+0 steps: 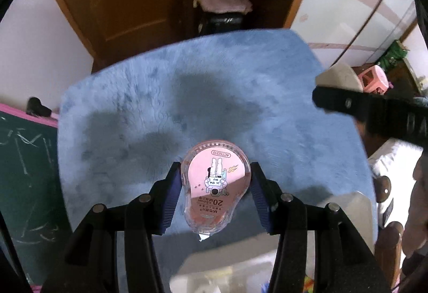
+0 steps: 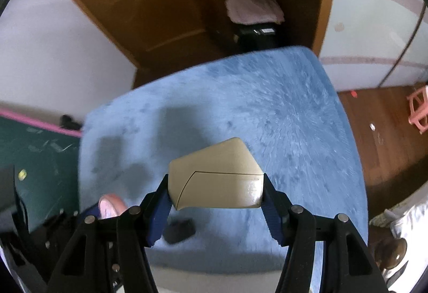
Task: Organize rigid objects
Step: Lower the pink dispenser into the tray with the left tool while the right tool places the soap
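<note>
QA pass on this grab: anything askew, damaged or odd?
Nothing stands out. Left gripper clamps the pink correction tape squarely; right gripper holds the beige case level above the blue mat.

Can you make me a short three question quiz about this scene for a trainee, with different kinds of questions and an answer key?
1. True or false: the left hand-held gripper is shut on a pink correction tape dispenser.
2. Multiple choice: what is the right hand-held gripper holding? A) a beige plastic case B) a green mug C) a metal spoon
3. Short answer: what colour is the fluffy cloth under both grippers?

Key
1. True; its blue pads press on both sides of the dispenser.
2. A; the case sits clamped between the blue pads.
3. Blue.
</note>
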The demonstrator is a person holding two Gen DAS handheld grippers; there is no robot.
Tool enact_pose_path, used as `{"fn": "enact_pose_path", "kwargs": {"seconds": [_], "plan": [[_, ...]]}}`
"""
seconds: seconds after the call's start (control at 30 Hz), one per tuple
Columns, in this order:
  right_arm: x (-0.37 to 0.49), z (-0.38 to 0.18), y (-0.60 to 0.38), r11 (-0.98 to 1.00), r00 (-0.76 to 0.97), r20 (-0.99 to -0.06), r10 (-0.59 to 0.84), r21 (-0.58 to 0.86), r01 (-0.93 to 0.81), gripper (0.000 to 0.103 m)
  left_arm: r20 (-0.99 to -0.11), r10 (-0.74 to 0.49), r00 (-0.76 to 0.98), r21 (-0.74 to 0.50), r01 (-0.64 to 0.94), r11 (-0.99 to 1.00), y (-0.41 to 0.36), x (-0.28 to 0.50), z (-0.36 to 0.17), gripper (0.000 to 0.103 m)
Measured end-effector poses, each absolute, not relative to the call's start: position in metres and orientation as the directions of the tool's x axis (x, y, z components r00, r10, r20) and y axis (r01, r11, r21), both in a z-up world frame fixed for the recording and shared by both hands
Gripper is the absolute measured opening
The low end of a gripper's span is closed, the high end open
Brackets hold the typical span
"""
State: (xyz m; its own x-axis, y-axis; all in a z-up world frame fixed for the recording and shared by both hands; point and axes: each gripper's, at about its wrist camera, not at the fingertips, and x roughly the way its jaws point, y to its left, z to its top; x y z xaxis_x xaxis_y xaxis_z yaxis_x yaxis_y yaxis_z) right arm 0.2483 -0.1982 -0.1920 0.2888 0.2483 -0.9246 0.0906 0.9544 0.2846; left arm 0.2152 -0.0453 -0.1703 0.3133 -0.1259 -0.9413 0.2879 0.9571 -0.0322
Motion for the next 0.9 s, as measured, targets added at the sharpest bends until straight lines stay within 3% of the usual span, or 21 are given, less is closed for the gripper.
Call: {"fn": "enact_pose_path", "kwargs": {"seconds": [0.27,0.47,0.9], "plan": [[0.165,-0.121,-0.201,0.952,0.384,-0.874,0.299,0.301,-0.058,0.062,-0.911,-0.174,0.374,-0.085,0.243,0.966,-0.051,0.162,-0.112,0.053],[0.105,-0.103,-0.196,0.958,0.417,-0.863,0.285,0.244,-0.151,0.062,-0.902,-0.16,0.4,-0.101,0.164,0.981,-0.04,0.127,-0.105,0.054],[0.019,-0.174,-0.178,0.971,0.299,-0.934,0.194,0.14,-0.192,0.062,-0.955,-0.06,0.289,-0.037,0.084,0.996,-0.047,0.066,-0.179,0.054]]}}
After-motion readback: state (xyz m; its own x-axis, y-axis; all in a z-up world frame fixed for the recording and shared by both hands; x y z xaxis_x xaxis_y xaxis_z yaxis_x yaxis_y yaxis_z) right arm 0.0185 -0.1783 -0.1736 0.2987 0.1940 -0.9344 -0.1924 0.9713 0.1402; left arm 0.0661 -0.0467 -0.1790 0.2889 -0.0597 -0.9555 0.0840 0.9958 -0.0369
